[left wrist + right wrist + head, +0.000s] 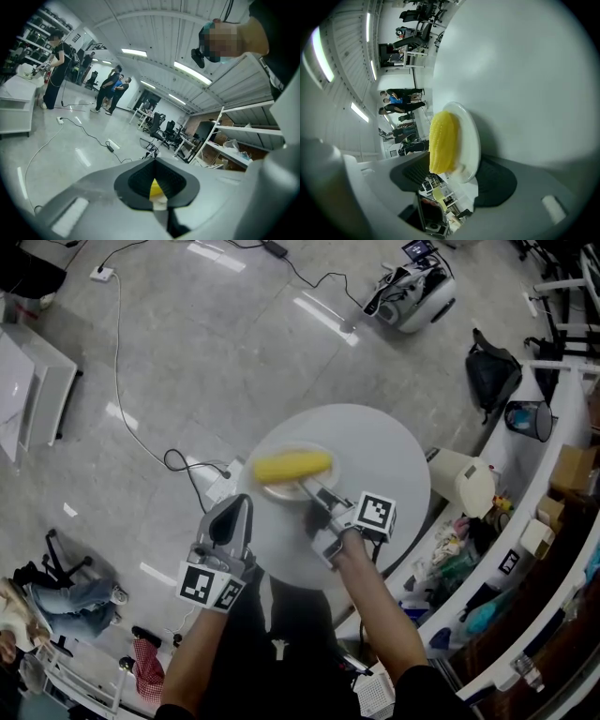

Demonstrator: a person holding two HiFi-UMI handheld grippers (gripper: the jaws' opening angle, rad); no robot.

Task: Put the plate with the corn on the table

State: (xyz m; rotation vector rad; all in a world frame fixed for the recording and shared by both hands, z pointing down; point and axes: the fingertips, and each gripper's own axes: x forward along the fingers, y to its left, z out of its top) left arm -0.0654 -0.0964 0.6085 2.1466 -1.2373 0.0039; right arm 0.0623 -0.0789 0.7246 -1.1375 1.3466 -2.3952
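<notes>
A yellow corn cob [292, 466] lies on a white plate [281, 486] that rests on the left part of the round white table [375, 456]. My right gripper [314, 491] reaches to the plate's near rim. In the right gripper view its jaws stand wide on either side of the rim of the plate [471, 140], with the corn [443, 140] by the left jaw and the pads not pressing; the gripper [454, 180] is open. My left gripper [239, 507] hangs off the table's left edge, empty, with its pads together [157, 187].
A white bin [464, 482] stands right of the table and a black backpack [492, 376] lies beyond it. A cable [122, 381] runs across the grey floor, and a small white machine [410, 292] sits at the far end. Cluttered shelves line the right side.
</notes>
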